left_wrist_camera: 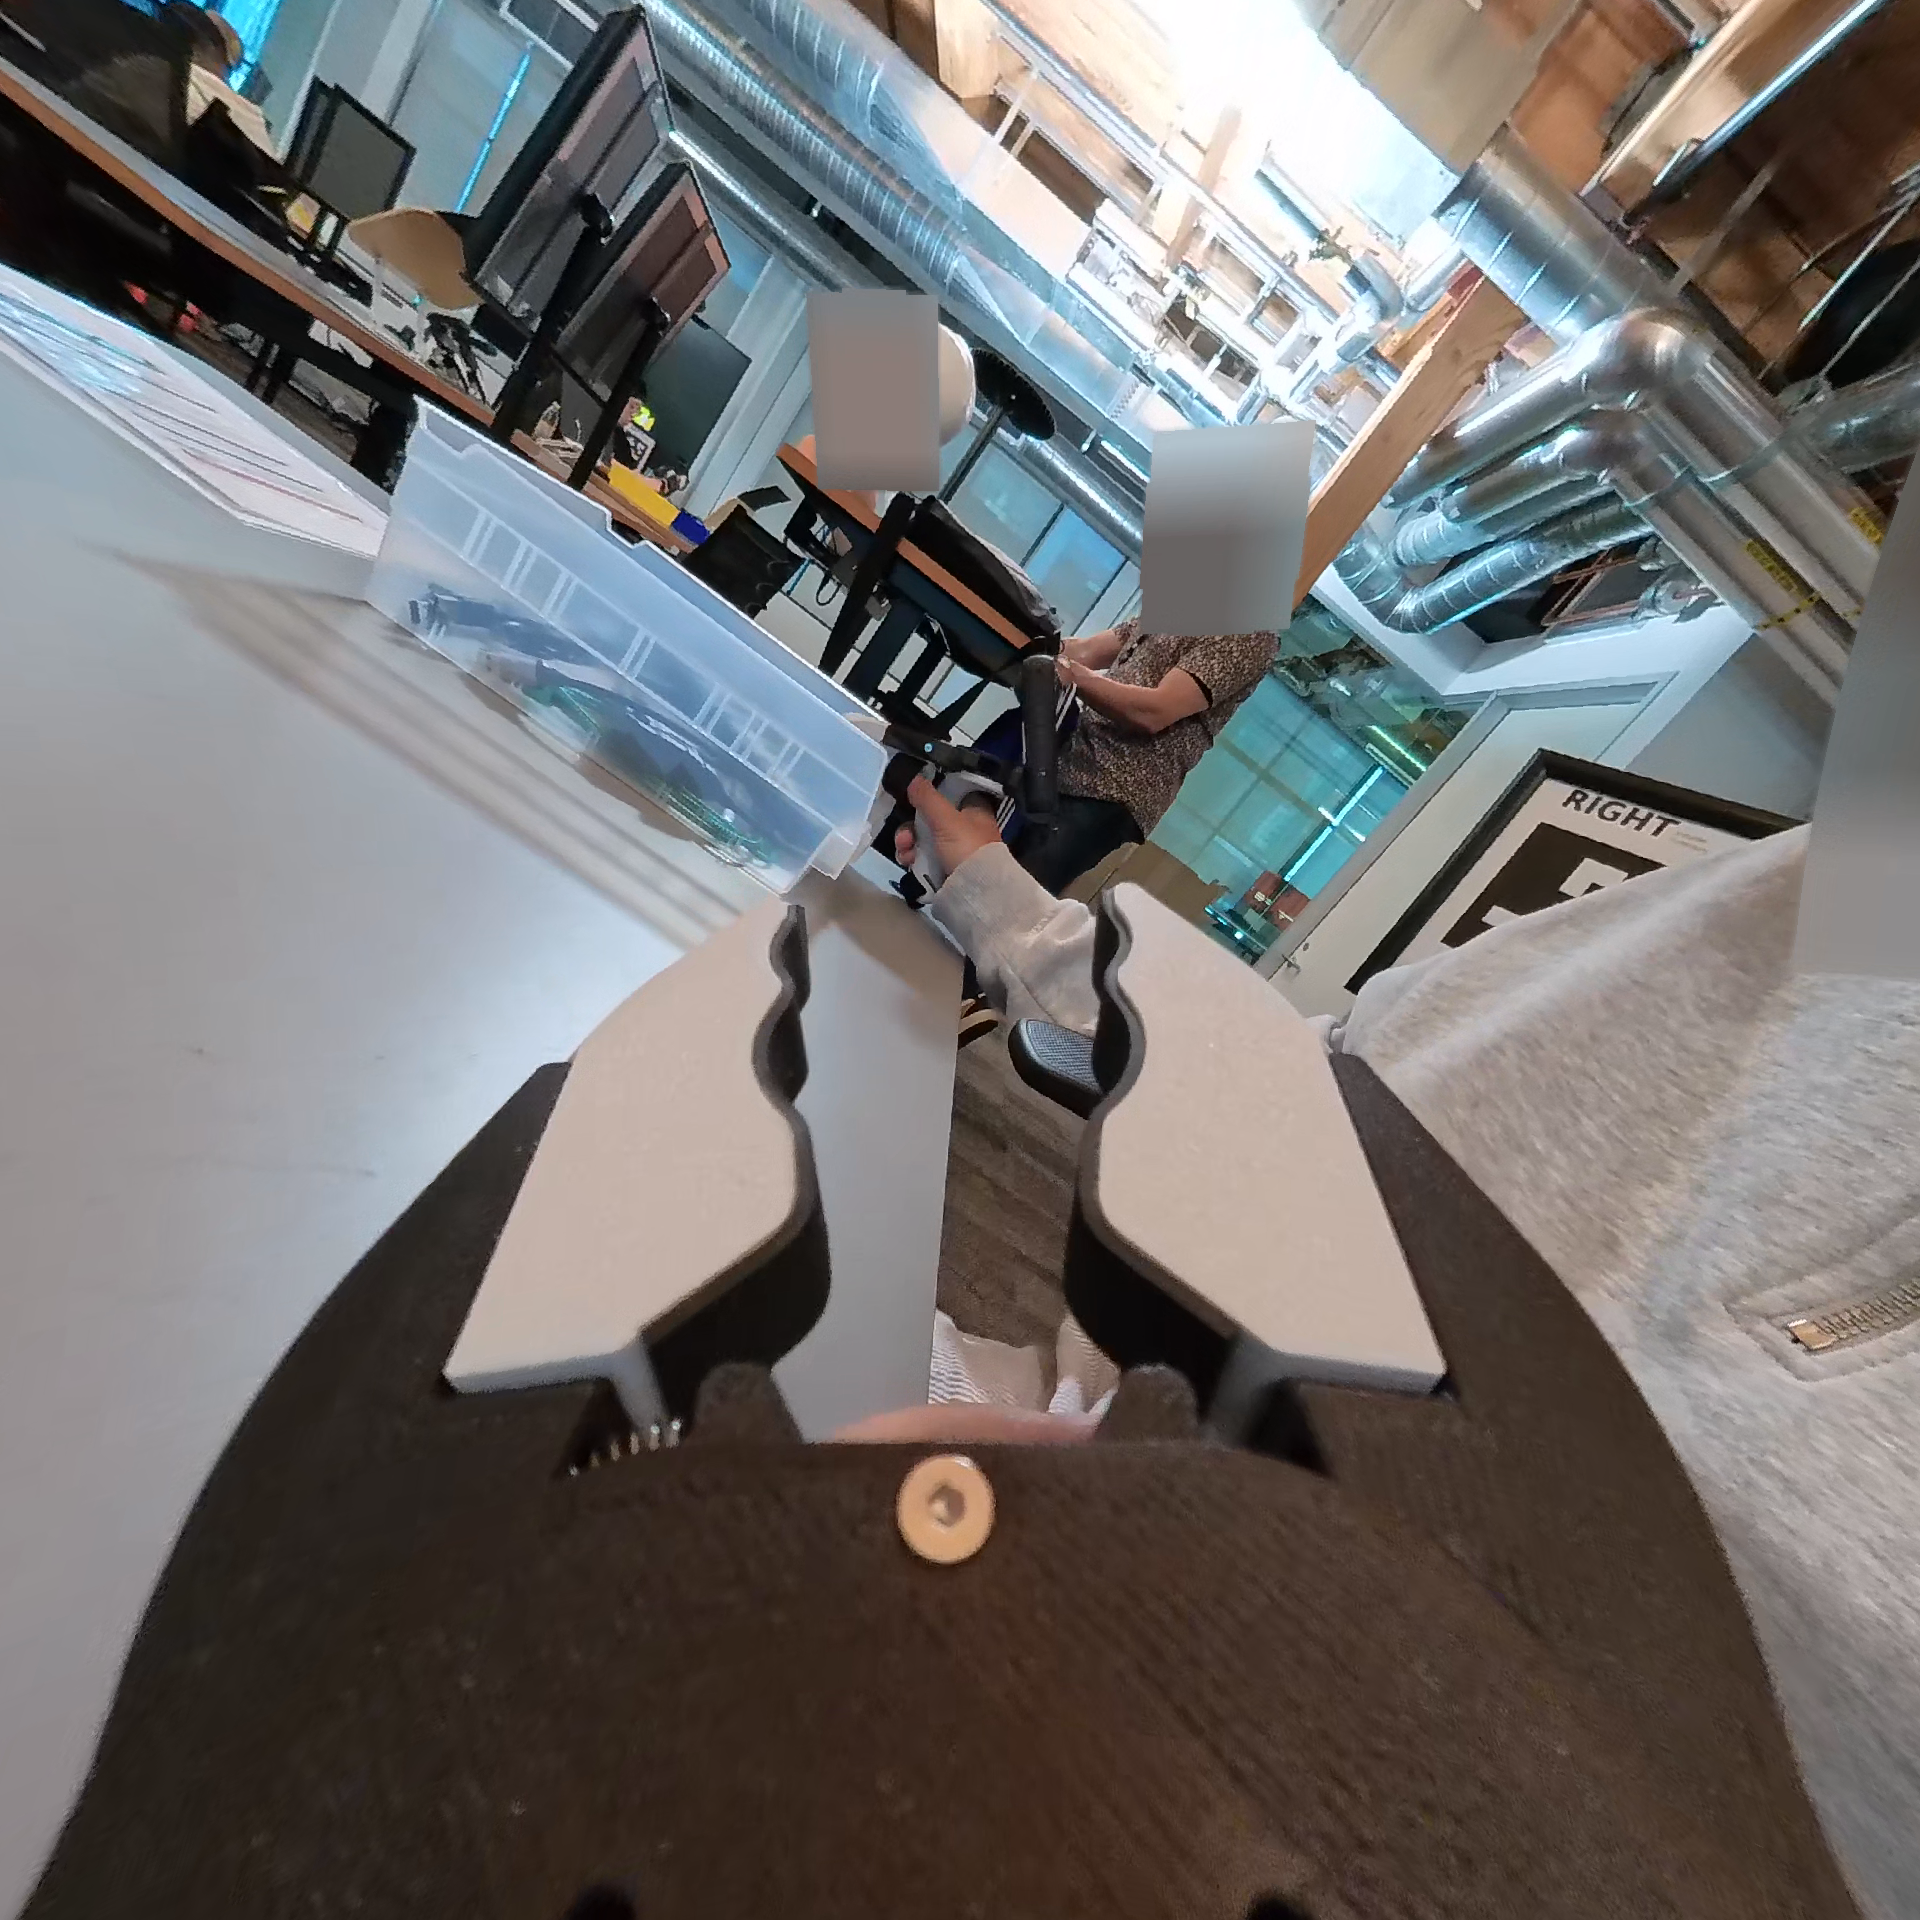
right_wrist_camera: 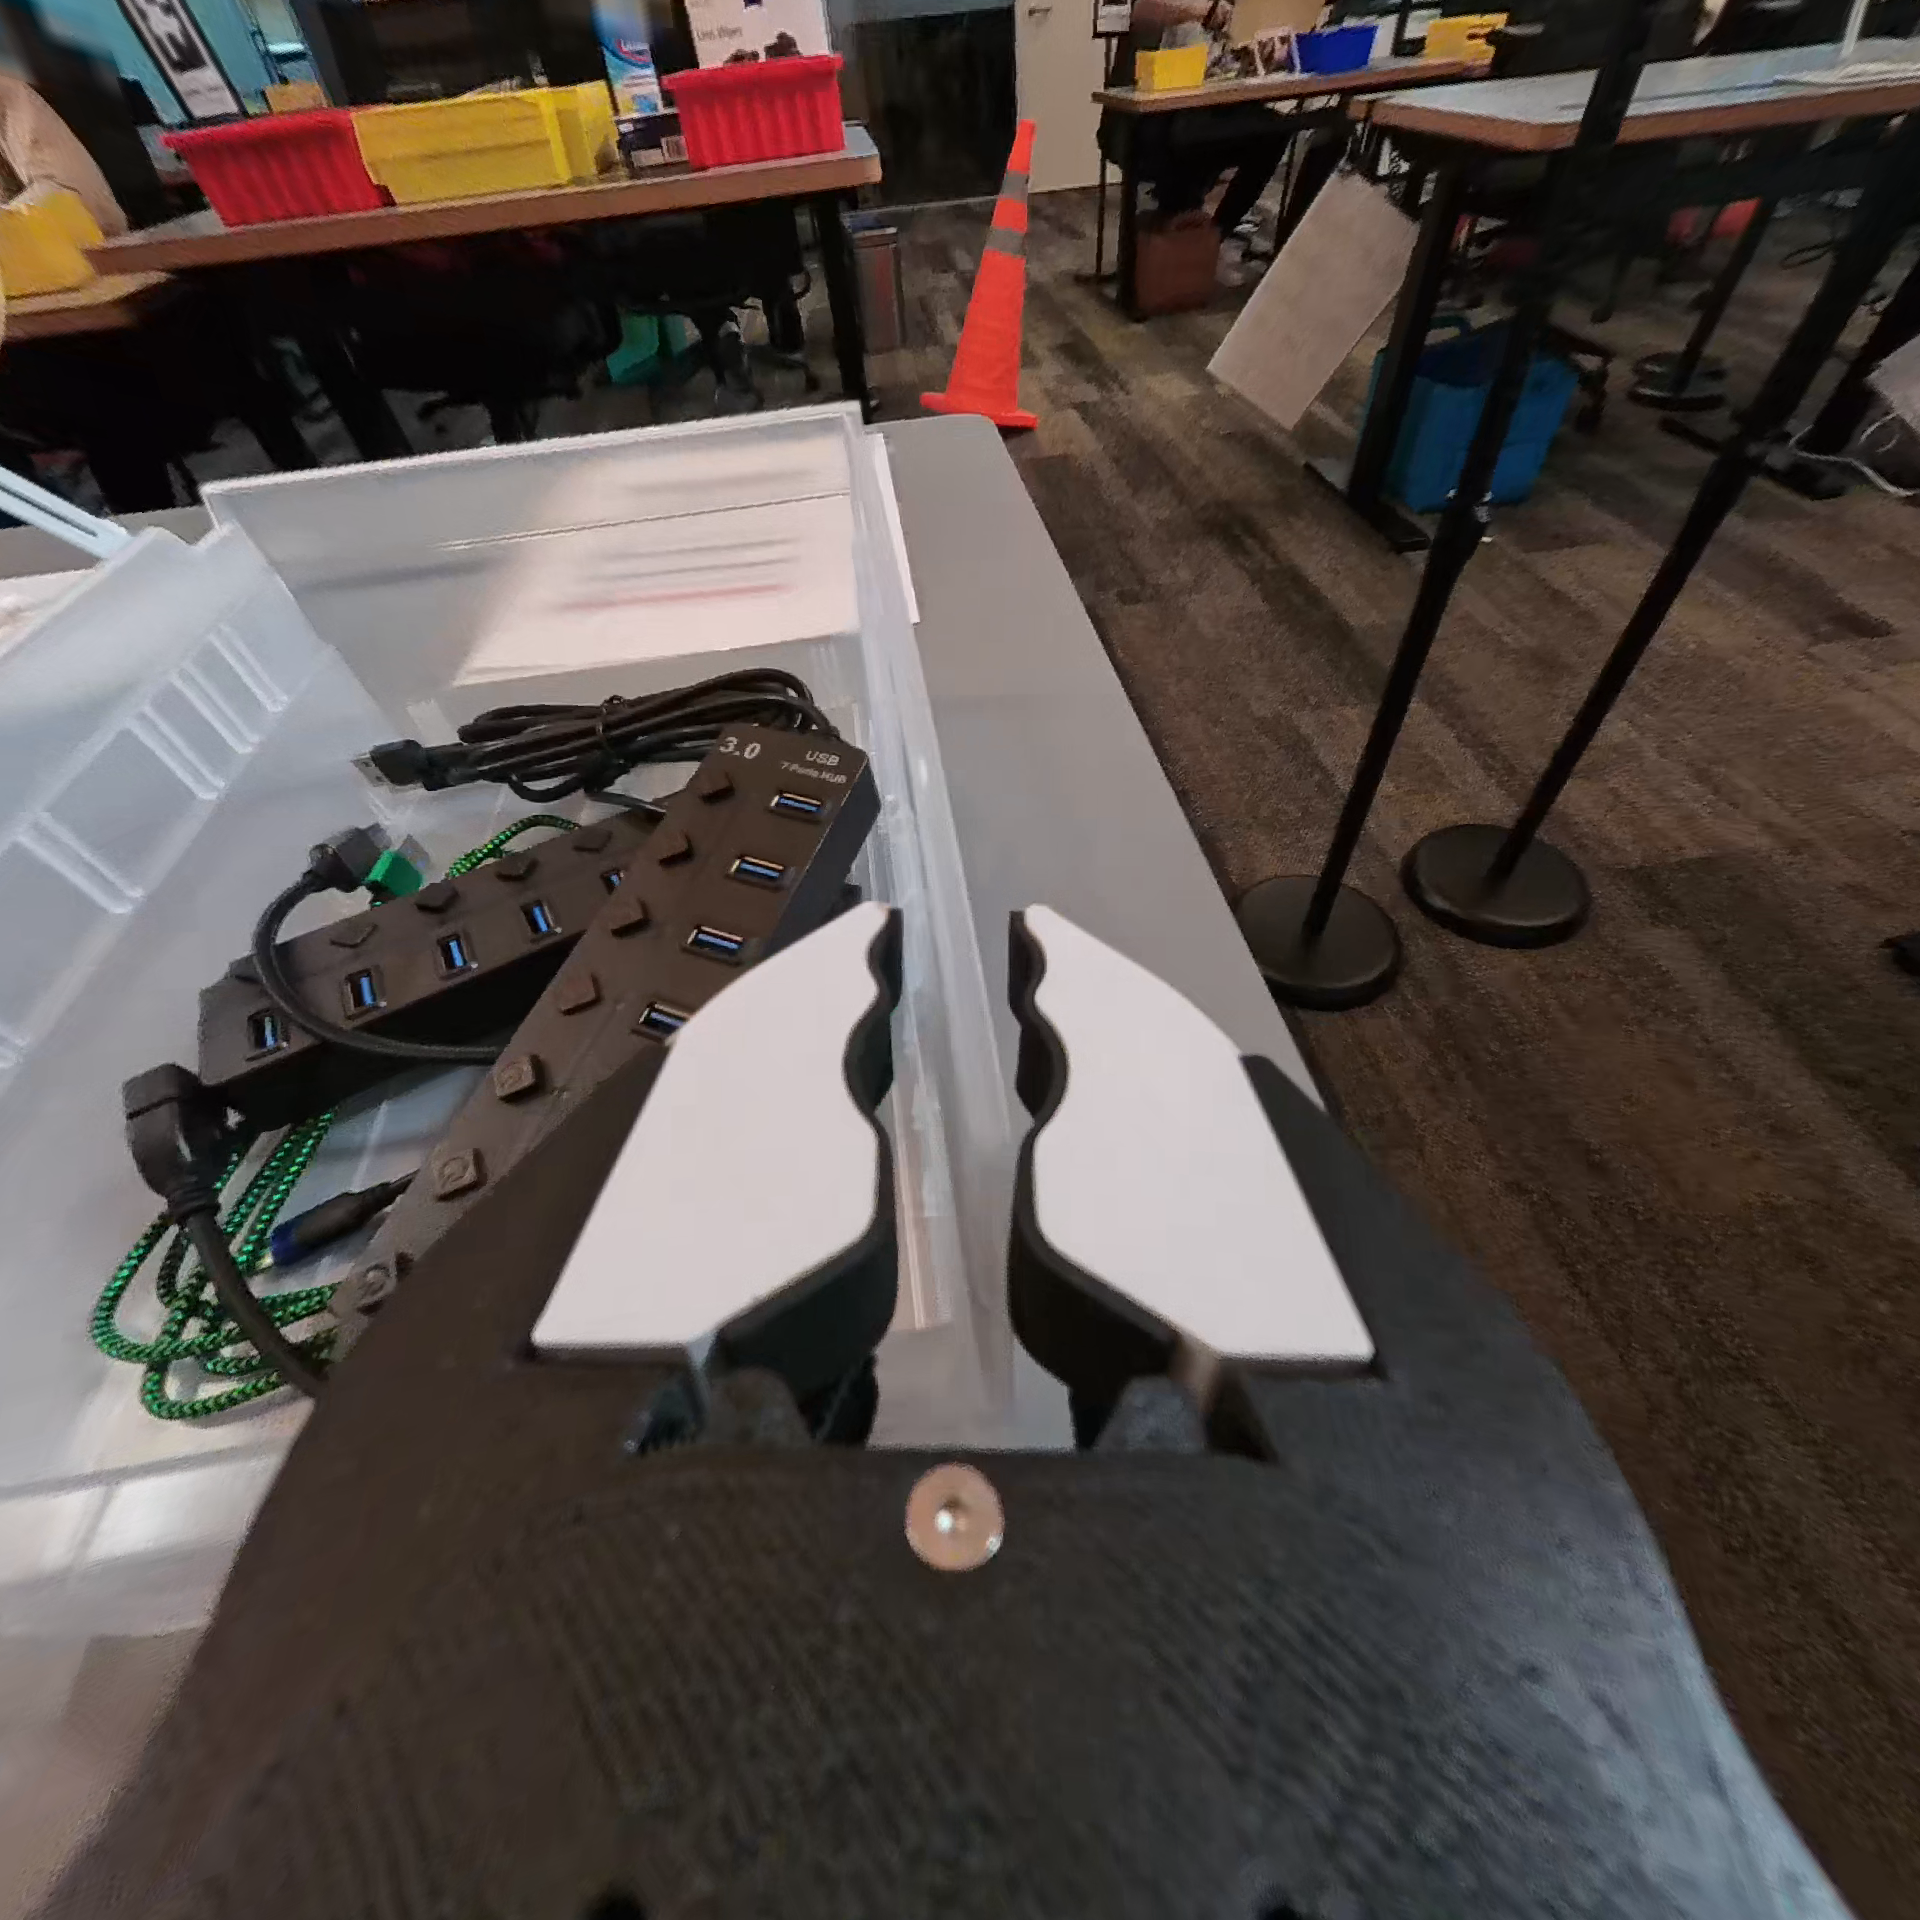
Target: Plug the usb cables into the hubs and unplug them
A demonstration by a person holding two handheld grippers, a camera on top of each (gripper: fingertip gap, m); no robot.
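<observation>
The right gripper (right_wrist_camera: 951,935) hangs over the near right rim of a clear plastic bin (right_wrist_camera: 540,488), fingers parted and holding nothing; the gap between them frames the bin wall and the grey table (right_wrist_camera: 1039,675) edge. This placement suggests an approach to the contents, not a grasp. Inside the bin lie two black hubs: one hub (right_wrist_camera: 665,987) runs lengthwise along the right wall, partly under the left finger, and its far end rests across the second hub (right_wrist_camera: 416,966), which lies at an angle to the left. No cable appears seated in a visible port, so plugging is judged not yet begun. A black cable (right_wrist_camera: 623,727) is coiled at the far end of the bin, its metal plug free and pointing left. A green braided cable (right_wrist_camera: 197,1320) is heaped at the near left. The left gripper (left_wrist_camera: 945,920) is held low at the table edge, tilted up toward the room, fingers apart and empty, the bin well ahead of it. It likely waits clear while the right gripper works.
</observation>
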